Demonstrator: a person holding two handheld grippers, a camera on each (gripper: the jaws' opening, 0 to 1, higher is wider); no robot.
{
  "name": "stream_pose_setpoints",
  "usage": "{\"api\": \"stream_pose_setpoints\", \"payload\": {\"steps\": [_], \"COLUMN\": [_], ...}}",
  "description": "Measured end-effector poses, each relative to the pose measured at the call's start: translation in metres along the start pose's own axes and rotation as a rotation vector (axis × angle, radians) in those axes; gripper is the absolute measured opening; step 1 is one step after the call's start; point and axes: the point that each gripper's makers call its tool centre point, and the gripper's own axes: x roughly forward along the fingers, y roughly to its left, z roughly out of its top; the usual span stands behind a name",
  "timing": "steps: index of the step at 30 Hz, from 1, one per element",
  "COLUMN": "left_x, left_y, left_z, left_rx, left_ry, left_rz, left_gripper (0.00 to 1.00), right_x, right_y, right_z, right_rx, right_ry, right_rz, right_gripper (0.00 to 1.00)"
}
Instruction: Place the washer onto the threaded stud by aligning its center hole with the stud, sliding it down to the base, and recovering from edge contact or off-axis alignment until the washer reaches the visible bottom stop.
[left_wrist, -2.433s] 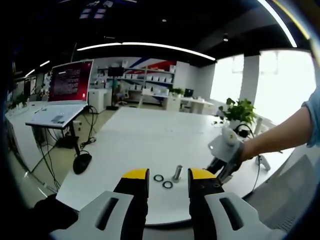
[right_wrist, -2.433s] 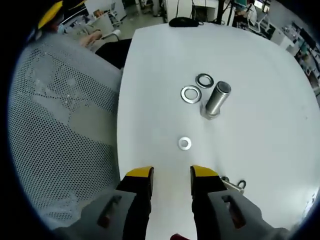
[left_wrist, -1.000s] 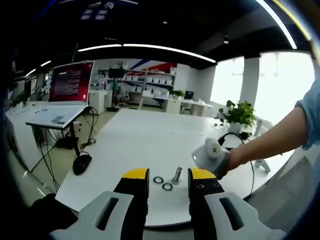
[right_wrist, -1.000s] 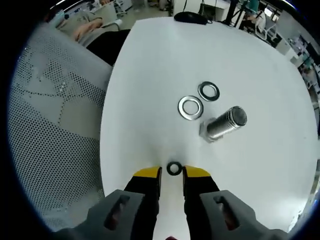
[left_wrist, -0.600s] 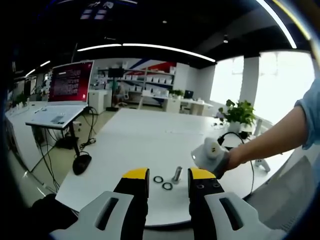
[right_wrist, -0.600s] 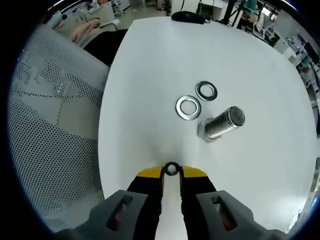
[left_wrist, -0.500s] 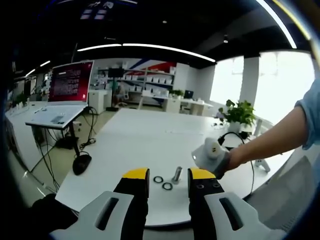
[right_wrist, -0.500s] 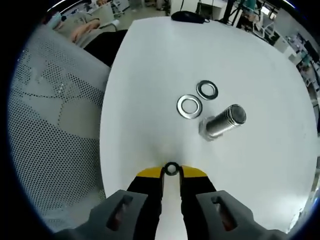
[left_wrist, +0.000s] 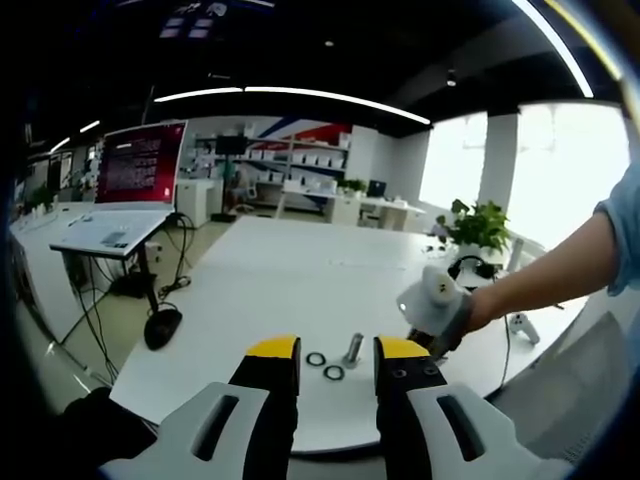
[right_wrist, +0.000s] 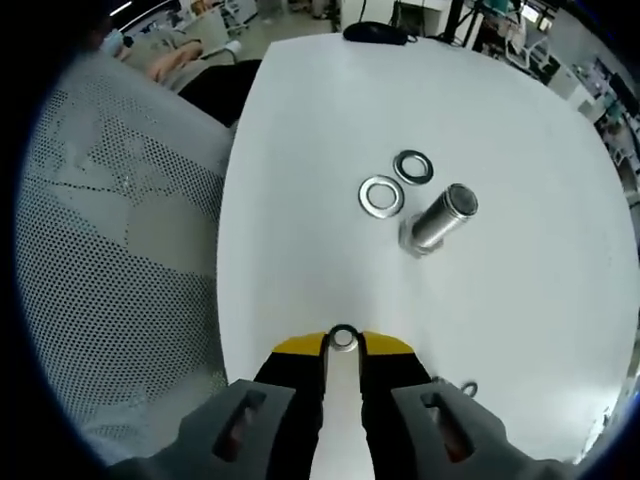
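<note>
In the right gripper view the right gripper (right_wrist: 343, 345) is clamped on a washer (right_wrist: 343, 338), held above bare table (right_wrist: 300, 130) near its edge, with a mesh chair (right_wrist: 110, 260) beside. The stud (right_wrist: 440, 218) stands well ahead, two rings (right_wrist: 381, 195) just beside it. The stud looks farther off than 0.5 s ago. The left gripper (left_wrist: 336, 362) hangs with jaws apart, unmoved.

The washer's (right_wrist: 343, 339) lower half sits hidden (between the jaws); stud (left_wrist: 352, 349) threads too small.
</note>
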Motion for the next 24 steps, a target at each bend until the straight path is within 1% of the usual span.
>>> {"api": "stream_pose_setpoints", "payload": {"steps": [2, 3, 6, 11, 19, 24], "left_x": [0.000, 0.000, 0.000, 0.000, 0.000, 0.000], "left_y": [0.000, 0.000, 0.000, 0.000, 0.000, 0.000], "left_z": [-0.001, -0.001, -0.001, -0.002, -0.001, -0.001], "left_rx": [0.001, 0.002, 0.002, 0.004, 0.003, 0.001], "left_ry": [0.003, 0.003, 0.007, 0.010, 0.007, 0.006], "left_rz": [-0.001, 0.000, 0.000, 0.000, 0.000, 0.002], "left_gripper": [0.27, 0.27, 0.27, 0.27, 0.27, 0.27], "right_x": [-0.007, -0.011, -0.016, -0.026, -0.046, -0.052], "right_y": [-0.002, -0.005, -0.009, -0.012, -0.021, -0.023], "right_z": [0.001, 0.003, 0.003, 0.001, 0.005, 0.008], "right_rx": [0.002, 0.008, 0.018, 0.026, 0.021, 0.021], "right_ry": [-0.009, -0.026, -0.040, -0.044, -0.047, -0.056], "right_rz": [-0.006, -0.018, -0.031, -0.036, -0.045, -0.043], "right_gripper": [0.13, 0.13, 0.13, 0.13, 0.13, 0.13]}}
